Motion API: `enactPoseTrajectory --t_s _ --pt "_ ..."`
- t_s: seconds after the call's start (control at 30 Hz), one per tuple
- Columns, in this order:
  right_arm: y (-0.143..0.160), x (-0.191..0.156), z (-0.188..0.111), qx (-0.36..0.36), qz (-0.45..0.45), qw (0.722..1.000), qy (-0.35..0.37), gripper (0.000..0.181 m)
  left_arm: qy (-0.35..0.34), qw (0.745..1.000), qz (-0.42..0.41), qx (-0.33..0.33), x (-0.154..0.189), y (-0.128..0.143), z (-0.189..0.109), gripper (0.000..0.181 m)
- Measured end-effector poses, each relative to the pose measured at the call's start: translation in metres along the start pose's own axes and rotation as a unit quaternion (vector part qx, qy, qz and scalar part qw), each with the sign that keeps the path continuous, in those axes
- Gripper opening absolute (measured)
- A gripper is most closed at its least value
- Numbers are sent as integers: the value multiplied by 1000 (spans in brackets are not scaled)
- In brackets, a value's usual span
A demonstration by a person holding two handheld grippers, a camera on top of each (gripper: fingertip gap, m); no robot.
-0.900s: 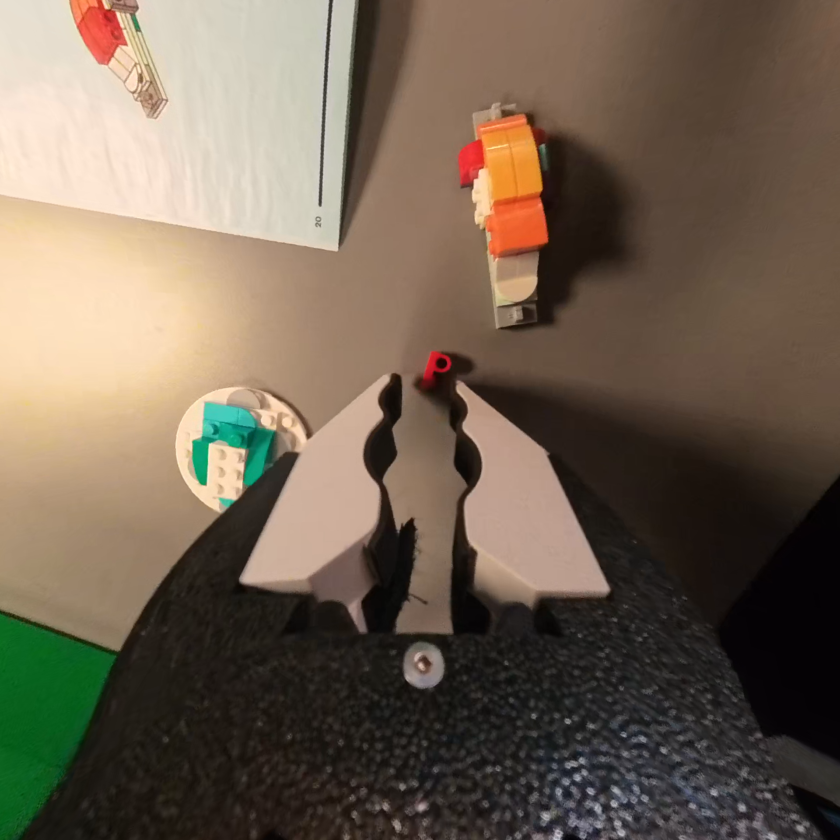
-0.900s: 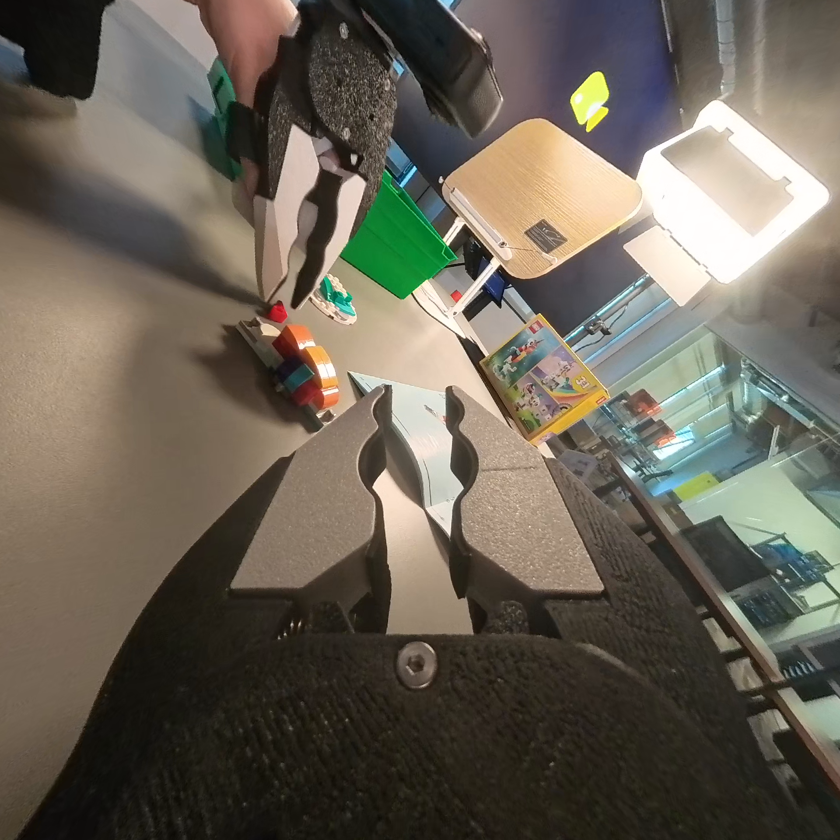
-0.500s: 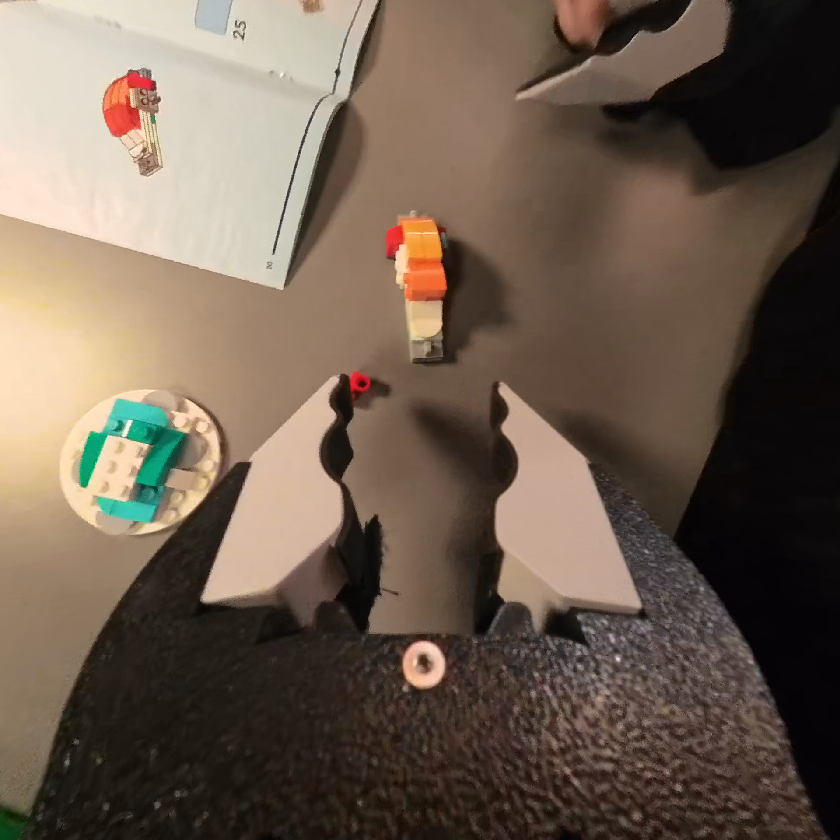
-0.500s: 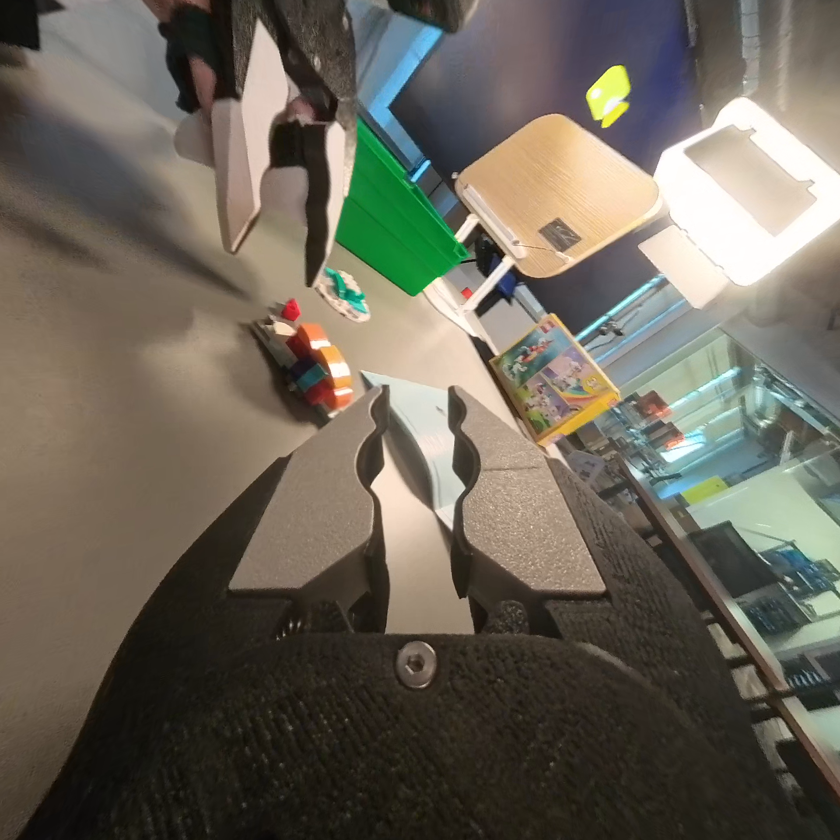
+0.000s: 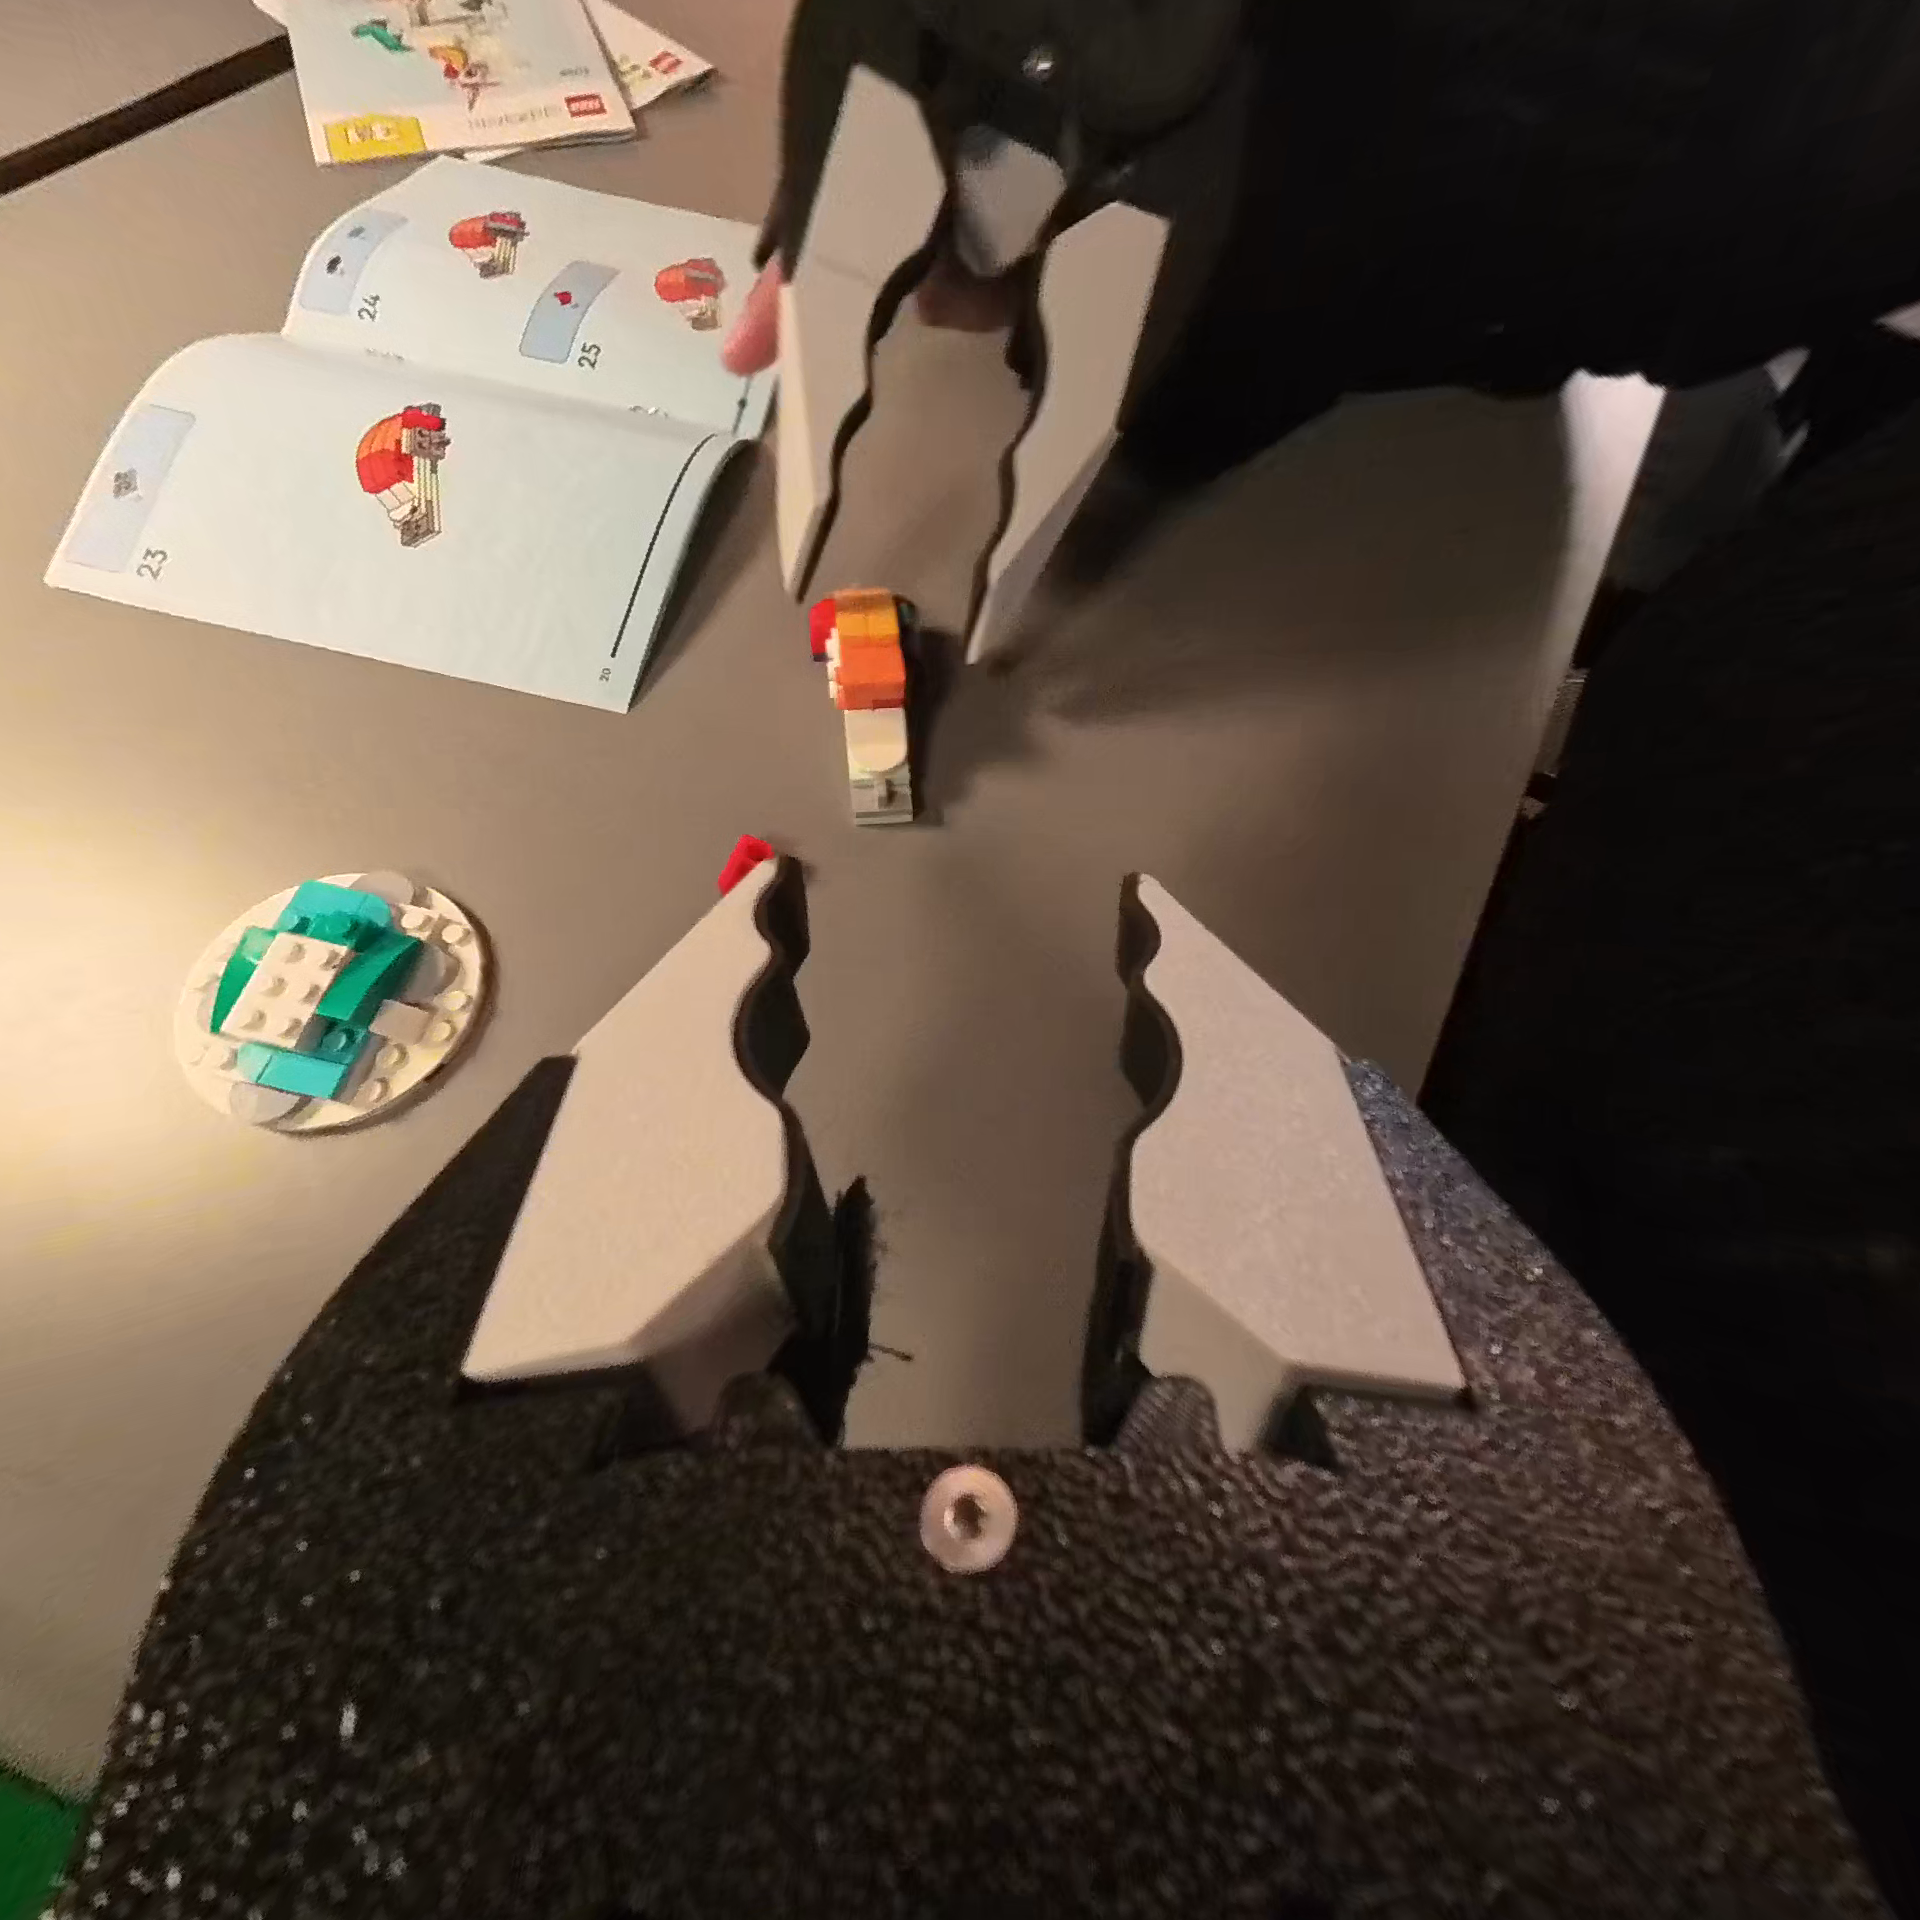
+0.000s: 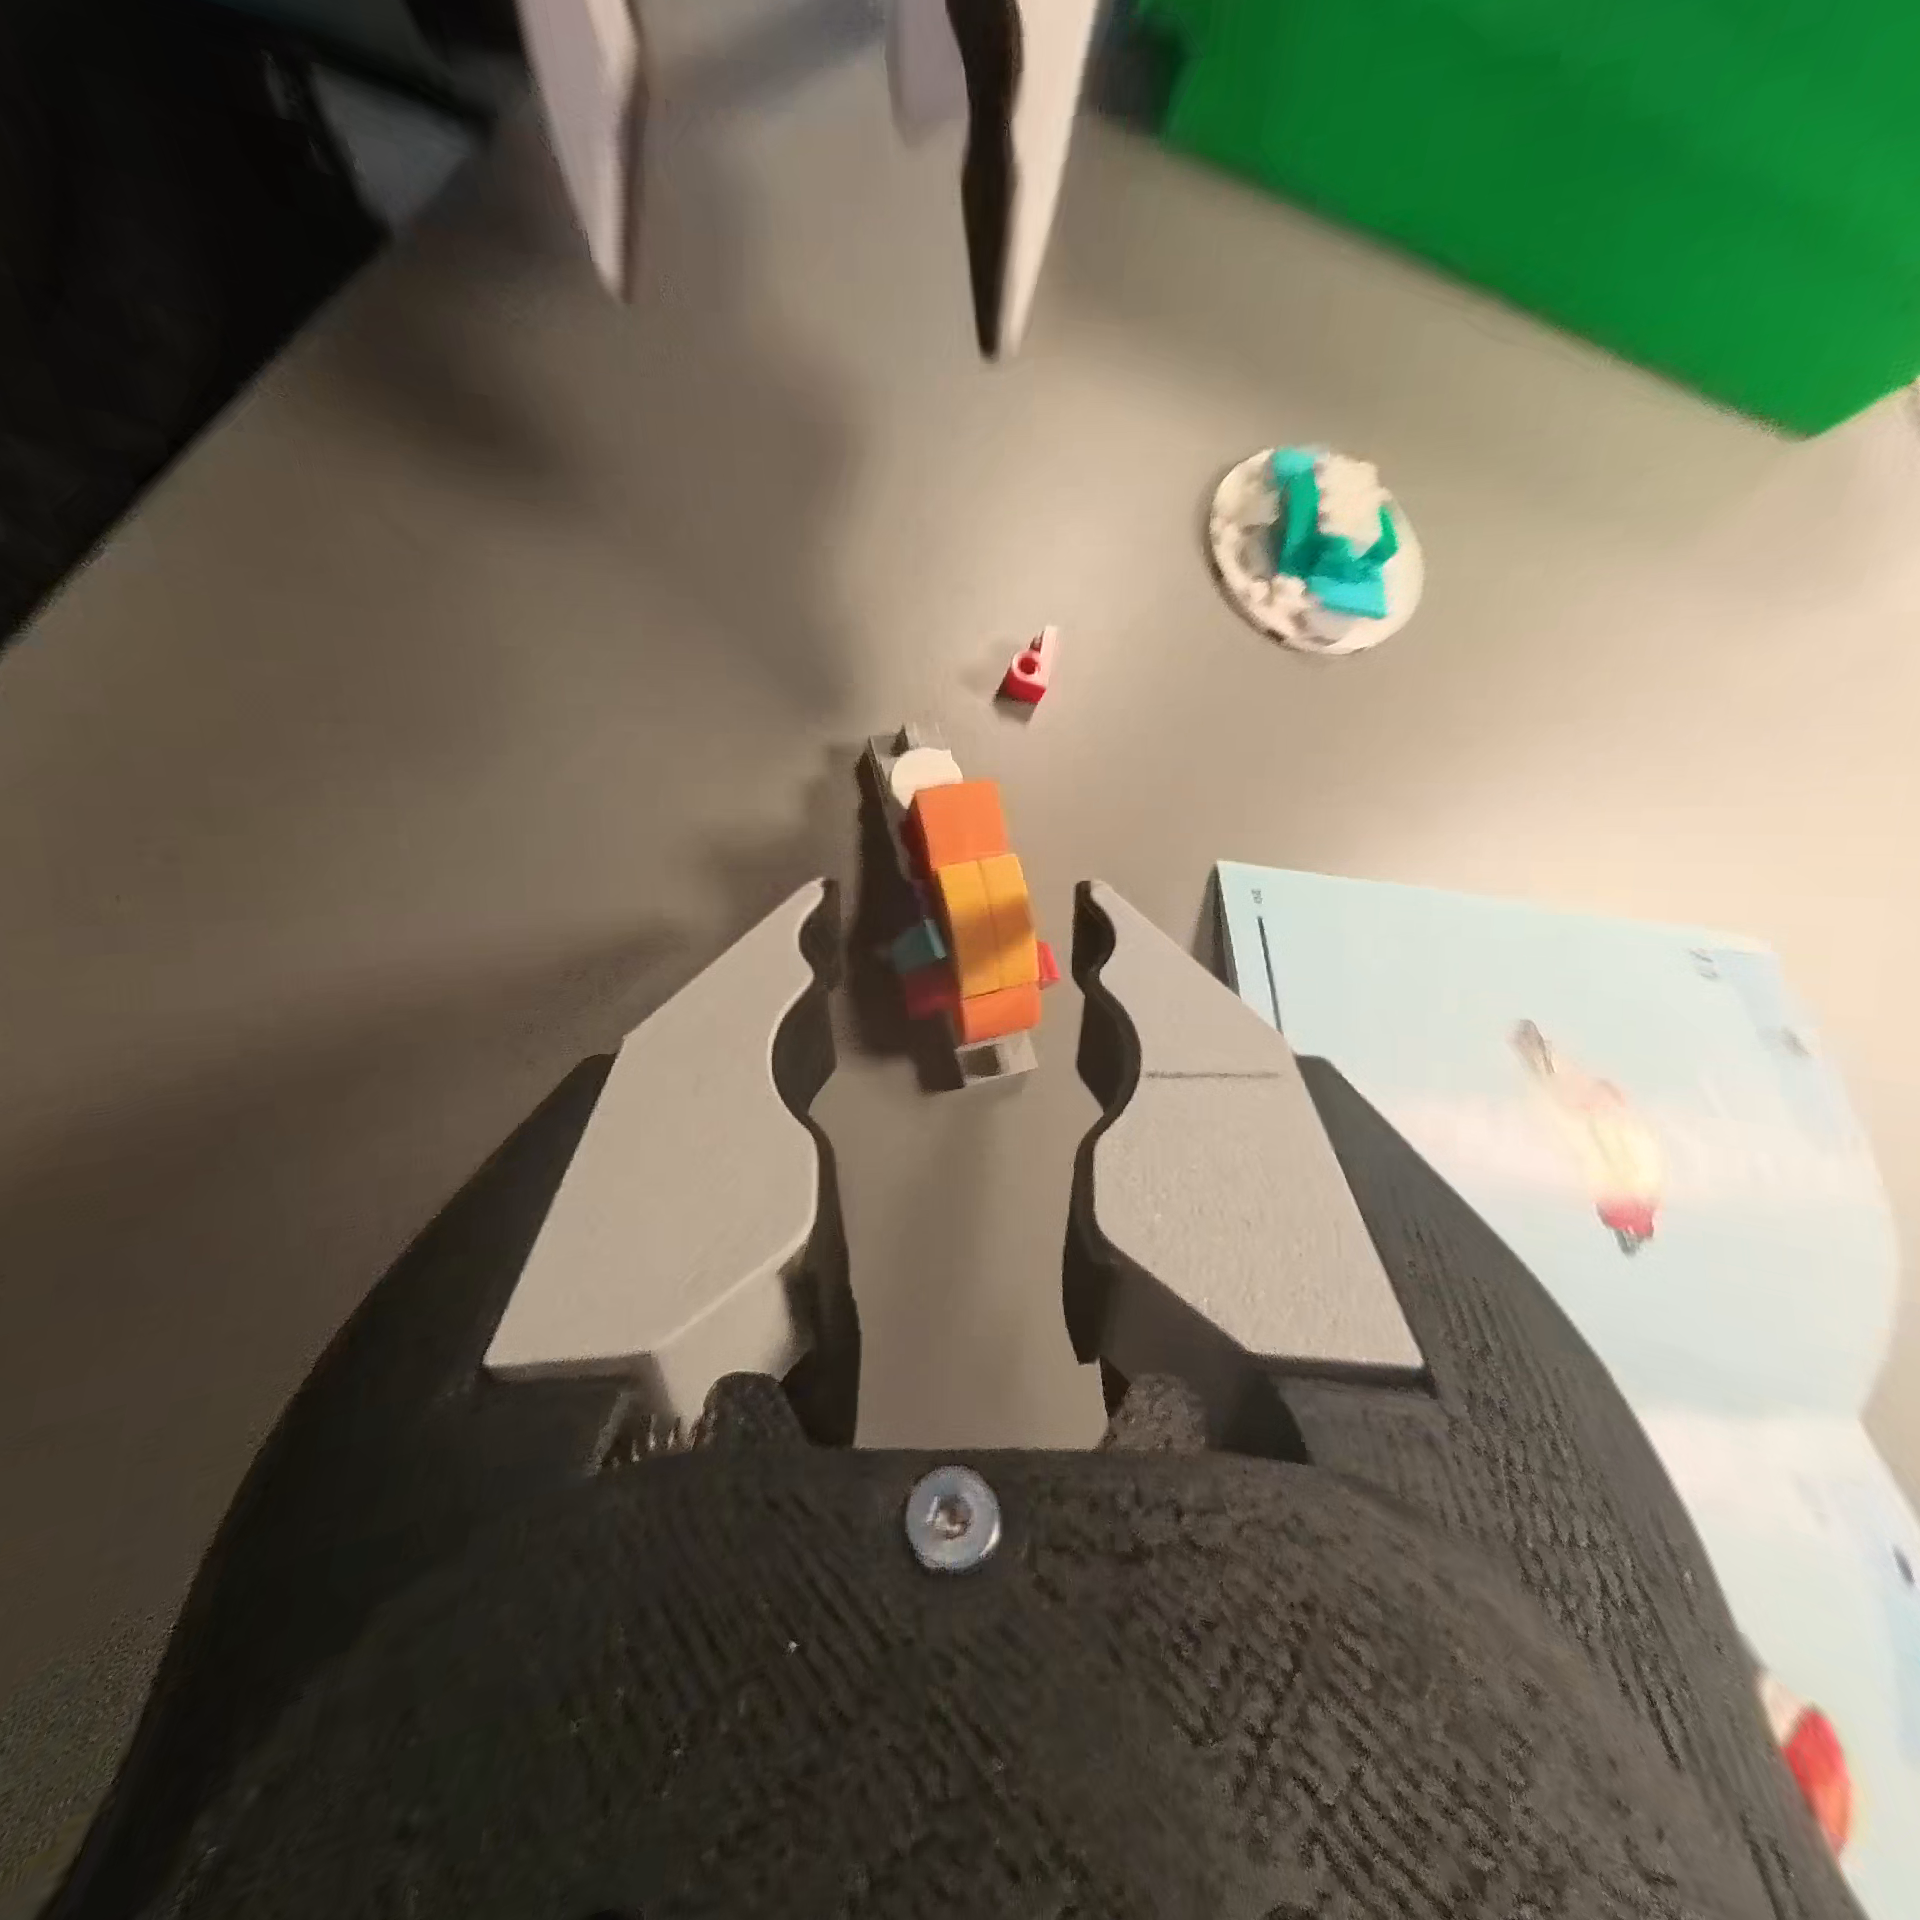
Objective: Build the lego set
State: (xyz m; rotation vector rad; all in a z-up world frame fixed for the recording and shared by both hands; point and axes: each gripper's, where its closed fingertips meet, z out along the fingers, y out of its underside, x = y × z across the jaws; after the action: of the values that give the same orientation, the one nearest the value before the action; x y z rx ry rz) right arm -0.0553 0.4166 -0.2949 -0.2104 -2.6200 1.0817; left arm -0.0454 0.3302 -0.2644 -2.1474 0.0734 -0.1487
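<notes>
An orange, red and grey lego build (image 6: 966, 925) lies on the grey table (image 6: 416, 779). My right gripper (image 6: 954, 888) is open and hangs over it, with the build's near half between the two fingertips and a gap on each side. A small red piece (image 6: 1031, 670) lies loose just beyond the build. My left gripper (image 5: 956, 883) is open and empty above the table. Its left fingertip (image 5: 774, 883) is right beside the red piece (image 5: 745, 860), and the build (image 5: 873, 675) lies ahead of it.
A round white plate with a teal and white build (image 5: 332, 997) lies left of my left gripper. An open instruction booklet (image 5: 416, 499) lies beyond it, with more booklets (image 5: 468, 94) farther back. A green bin (image 6: 1507, 187) stands at the far table edge. Across from one pair of fingers to the other is roughly 10 cm. The small red piece (image 6: 1031, 670) lies around 6 cm away from my left fingertips. It is also in sight in the left wrist view (image 5: 757, 846).
My left gripper has opened wide and pulled up and back from the red piece. My right gripper has swung down over the orange build and opened wider.
</notes>
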Motion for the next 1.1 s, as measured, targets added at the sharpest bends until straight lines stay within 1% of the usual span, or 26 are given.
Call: enactPoseTrajectory --t_s 0.17,0.27,0.33,0.37,0.4,0.47,0.53,0.57,0.63,0.67,0.7,0.8,0.93,1.0,1.07,1.1 --pt "12 -1 12 -60 13 996 -60 35 12 1000 19 17 10 6 -4 55" --pt "11 -1 14 -63 36 993 -91 28 16 998 42 39 13 4 0 52" --pt "4 -6 12 -42 83 986 -139 28 40 994 77 63 25 -2 6 38" --pt "-3 -8 10 -24 116 978 -170 28 45 991 95 84 29 -8 9 35" --pt "-11 -9 6 -1 142 971 -194 28 39 987 113 105 30 -14 10 34" --pt "-27 -9 -2 44 183 953 -238 28 -6 979 150 140 22 -26 13 39" --pt "-42 -9 -9 77 215 932 -280 28 -68 963 217 148 10 -30 15 49" --pt "-48 -10 -12 90 225 923 -298 28 -107 949 261 144 3 -30 15 47" --pt "-56 -12 -16 106 239 908 -327 28 -170 909 354 140 -3 -33 12 27" --pt "-60 -13 -17 114 242 903 -338 28 -191 889 390 142 -3 -36 10 20" --pt "-64 -14 -19 121 243 898 -346 28 -197 880 409 141 0 -37 10 17" --pt "-69 -18 -18 120 241 893 -360 28 -185 887 399 138 2 -34 10 31" --pt "-71 -21 -13 114 237 891 -370 28 -166 893 386 160 8 -35 5 32" --pt "-74 -21 -12 119 238 887 -378 28 -161 888 401 158 11 -34 5 11" --pt "-74 -23 -9 113 236 888 -378 27 -157 884 419 134 12 -30 5 11" --pt "-73 -23 -6 110 235 891 -373 27 -155 892 408 119 10 -28 4 11"
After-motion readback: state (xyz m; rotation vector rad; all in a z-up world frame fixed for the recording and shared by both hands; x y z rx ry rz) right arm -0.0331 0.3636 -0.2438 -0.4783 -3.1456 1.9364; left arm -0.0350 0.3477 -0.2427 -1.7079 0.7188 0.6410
